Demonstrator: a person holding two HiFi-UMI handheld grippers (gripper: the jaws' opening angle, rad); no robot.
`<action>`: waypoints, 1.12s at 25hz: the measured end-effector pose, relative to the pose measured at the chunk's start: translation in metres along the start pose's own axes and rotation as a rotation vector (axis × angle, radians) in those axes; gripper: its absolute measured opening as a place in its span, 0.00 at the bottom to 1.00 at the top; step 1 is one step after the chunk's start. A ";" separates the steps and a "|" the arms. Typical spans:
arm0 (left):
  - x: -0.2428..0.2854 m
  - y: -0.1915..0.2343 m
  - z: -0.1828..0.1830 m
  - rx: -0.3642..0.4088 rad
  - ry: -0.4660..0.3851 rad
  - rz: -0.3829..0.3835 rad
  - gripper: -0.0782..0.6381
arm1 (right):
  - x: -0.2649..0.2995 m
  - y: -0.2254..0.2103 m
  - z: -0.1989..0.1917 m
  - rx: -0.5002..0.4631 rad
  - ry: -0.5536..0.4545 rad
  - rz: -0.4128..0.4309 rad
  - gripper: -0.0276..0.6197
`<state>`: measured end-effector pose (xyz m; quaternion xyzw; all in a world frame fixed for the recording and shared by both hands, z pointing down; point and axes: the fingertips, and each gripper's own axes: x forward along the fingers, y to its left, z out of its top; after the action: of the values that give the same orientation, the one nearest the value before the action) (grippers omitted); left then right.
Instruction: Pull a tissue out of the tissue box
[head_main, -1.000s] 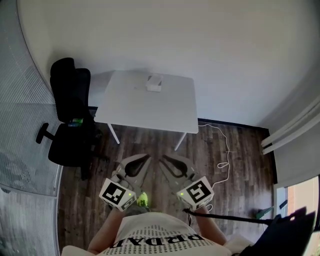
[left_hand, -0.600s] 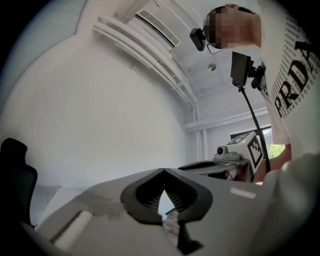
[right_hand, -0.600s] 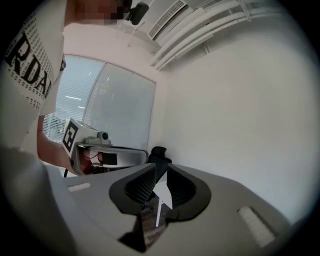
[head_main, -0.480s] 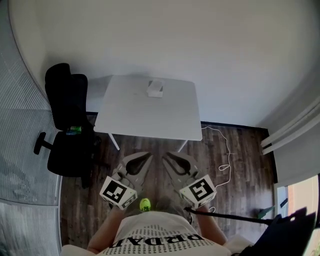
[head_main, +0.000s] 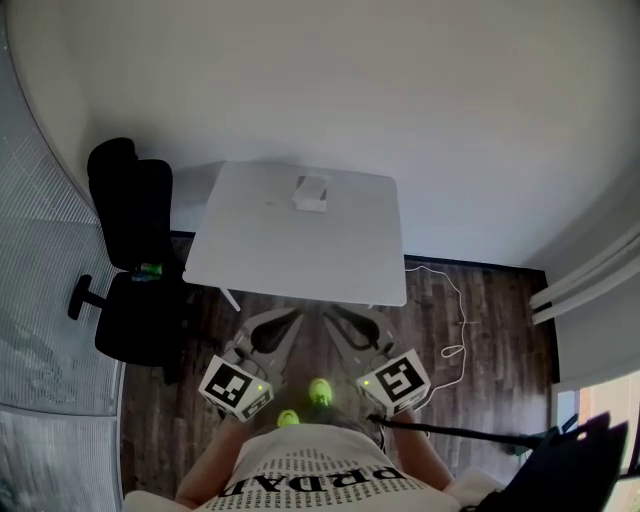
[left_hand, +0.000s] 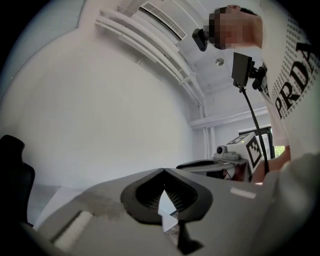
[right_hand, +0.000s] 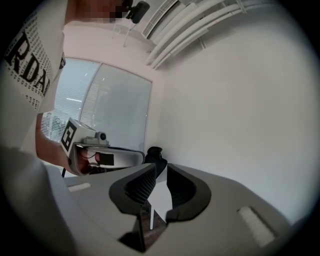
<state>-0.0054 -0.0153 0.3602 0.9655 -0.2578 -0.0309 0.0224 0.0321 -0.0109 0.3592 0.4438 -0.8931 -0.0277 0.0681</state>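
Note:
A small white tissue box (head_main: 311, 193) lies near the far edge of a white table (head_main: 300, 250) in the head view. Both grippers are held level, side by side, well short of the table's near edge, over the wood floor. The left gripper (head_main: 297, 314) has its tips touching and holds nothing; in its own view the left gripper (left_hand: 163, 170) shows the pads meeting at the tip. The right gripper (head_main: 326, 314) stands narrowly open; in its own view the right gripper (right_hand: 159, 167) has a slim gap with nothing in it. The box is too small to make out in either gripper view.
A black office chair (head_main: 135, 260) stands left of the table. A white cable (head_main: 452, 310) trails over the dark wood floor (head_main: 480, 340) on the right. White walls close the room behind the table, and window blinds (head_main: 40, 250) run along the left.
The table and tissue box have grown larger and come nearer in the head view as the person walks toward them. Both grippers keep their pose and jaw stance.

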 end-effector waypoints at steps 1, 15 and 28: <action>0.008 0.003 0.000 -0.001 -0.001 0.003 0.11 | 0.003 -0.008 0.000 0.001 -0.005 0.005 0.14; 0.098 0.041 -0.007 0.008 0.013 0.076 0.11 | 0.031 -0.099 -0.014 0.011 -0.003 0.086 0.14; 0.124 0.065 -0.016 -0.004 0.023 0.109 0.11 | 0.056 -0.125 -0.026 0.016 0.001 0.132 0.14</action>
<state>0.0710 -0.1336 0.3745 0.9501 -0.3099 -0.0189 0.0291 0.1006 -0.1308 0.3763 0.3842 -0.9207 -0.0156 0.0665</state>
